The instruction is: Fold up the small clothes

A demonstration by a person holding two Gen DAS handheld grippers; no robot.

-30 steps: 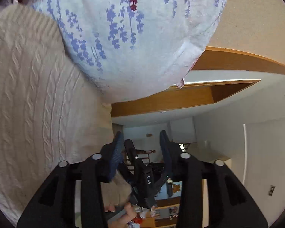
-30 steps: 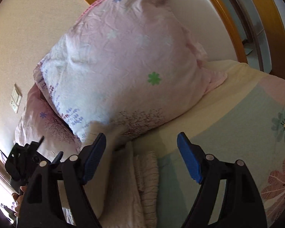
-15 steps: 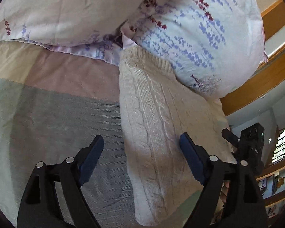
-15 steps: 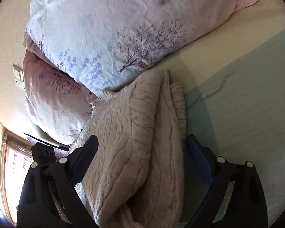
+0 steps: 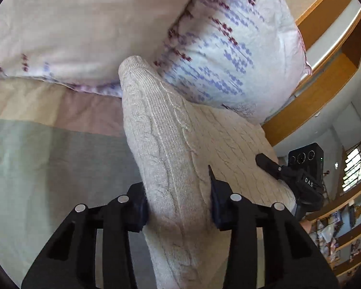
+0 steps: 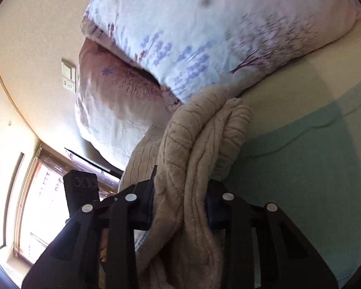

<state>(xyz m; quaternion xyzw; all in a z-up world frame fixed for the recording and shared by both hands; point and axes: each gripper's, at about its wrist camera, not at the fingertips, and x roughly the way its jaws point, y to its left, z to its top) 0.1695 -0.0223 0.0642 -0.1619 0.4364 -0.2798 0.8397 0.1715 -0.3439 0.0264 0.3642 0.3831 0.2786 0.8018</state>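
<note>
Near the head of the bed point(image 5: 36, 149), against the pillows, lies a cream cable-knit sweater point(image 5: 170, 149), folded into a long thick bundle. Its far end touches the flowered pillow point(image 5: 228, 48) and tucks just under that pillow's lower edge; a second, paler pillow point(image 5: 72, 24) sits beside it along the bed's head edge. The left claw point(image 5: 178, 207) is closed on the sweater, its two fingers pressing into the knit from either side at the bundle's near end. The right claw point(image 6: 180, 204) likewise grips the sweater point(image 6: 199, 139) at another part of the bundle, where several bunched layers of knit pass between its fingers. From the left wrist view the right claw's black body shows past the sweater's far side, toward the bed's edge. The bed cover is striped in pale green, pink and cream, and the sweater rests across those bands. A wooden headboard point(image 5: 325, 91) runs behind the pillows.
</note>
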